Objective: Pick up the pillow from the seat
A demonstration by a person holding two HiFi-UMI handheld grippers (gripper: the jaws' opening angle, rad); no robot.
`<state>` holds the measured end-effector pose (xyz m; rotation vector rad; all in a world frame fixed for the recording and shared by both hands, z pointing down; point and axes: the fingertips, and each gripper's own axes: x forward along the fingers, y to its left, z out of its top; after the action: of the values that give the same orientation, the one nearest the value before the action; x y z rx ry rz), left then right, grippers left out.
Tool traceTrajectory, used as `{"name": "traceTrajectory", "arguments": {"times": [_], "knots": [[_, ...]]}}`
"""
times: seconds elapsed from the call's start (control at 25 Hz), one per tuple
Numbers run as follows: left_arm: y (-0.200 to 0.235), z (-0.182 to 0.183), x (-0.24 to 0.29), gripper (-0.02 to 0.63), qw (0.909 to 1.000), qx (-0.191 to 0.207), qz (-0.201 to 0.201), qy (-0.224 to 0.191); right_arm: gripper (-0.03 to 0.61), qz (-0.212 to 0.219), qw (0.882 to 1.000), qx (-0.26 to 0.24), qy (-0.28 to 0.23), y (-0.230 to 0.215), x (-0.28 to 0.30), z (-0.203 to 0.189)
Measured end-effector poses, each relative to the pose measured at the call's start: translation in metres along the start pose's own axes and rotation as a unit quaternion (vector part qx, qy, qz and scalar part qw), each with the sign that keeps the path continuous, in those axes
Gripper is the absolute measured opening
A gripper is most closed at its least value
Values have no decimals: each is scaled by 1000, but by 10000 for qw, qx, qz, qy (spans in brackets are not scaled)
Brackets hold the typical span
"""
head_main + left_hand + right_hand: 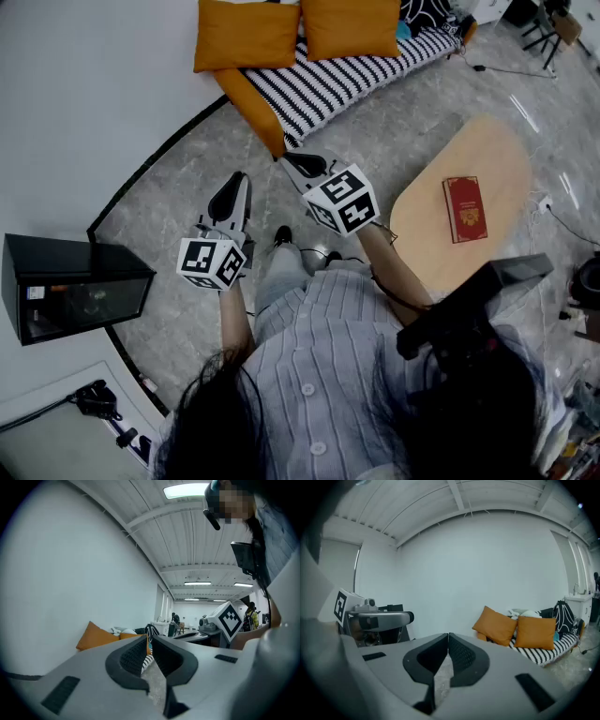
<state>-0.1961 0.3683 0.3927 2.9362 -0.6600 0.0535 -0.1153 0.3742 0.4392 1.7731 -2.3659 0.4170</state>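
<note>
Nearest, at the bottom of the head view: dark hair and a striped shirt (309,394), with a black device (469,309) just to its right. Just ahead, held out over the grey marbled floor (394,122), side by side and apart: left gripper (236,178) with its marker cube (213,262), and right gripper (292,161) with its marker cube (342,200). Pressed together, both pairs of jaws, plain in the left gripper view and the right gripper view alike; nothing pinched in either. Off to the left, against the white wall (84,84), a black cabinet (75,286) with a dark front. Off to the right, a pale wooden table (487,159), with a red book (464,208) lying flat on it. Farther on, well apart from both grippers, the seat (347,80): a low black-and-white striped mattress along the wall. Leaning at its back, an orange pillow (246,35) and, just beside it, a second orange pillow (350,26), both untouched. At the seat's near end, a third orange cushion (253,108), tilted down toward the floor. Farthest, at the seat's other end, a black bag (563,616).
</note>
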Motion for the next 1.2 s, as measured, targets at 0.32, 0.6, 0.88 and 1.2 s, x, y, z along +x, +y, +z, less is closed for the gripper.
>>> {"name": "traceTrajectory", "arguments": {"times": [0.32, 0.6, 0.88, 1.2], "knots": [[-2, 5, 1, 25, 10000, 57, 24, -48, 17, 38, 9999, 119, -98, -4, -2, -1], [-6, 1, 6, 25, 10000, 28, 14, 36, 17, 26, 9999, 119, 18, -9, -3, -8], [-14, -6, 13, 25, 9998, 33, -18, 188, 17, 83, 9998, 180, 103, -13, -3, -14], [0, -9, 15, 25, 9991, 94, 199, 352, 17, 332, 9992, 178, 134, -15, 18, -11]]}}
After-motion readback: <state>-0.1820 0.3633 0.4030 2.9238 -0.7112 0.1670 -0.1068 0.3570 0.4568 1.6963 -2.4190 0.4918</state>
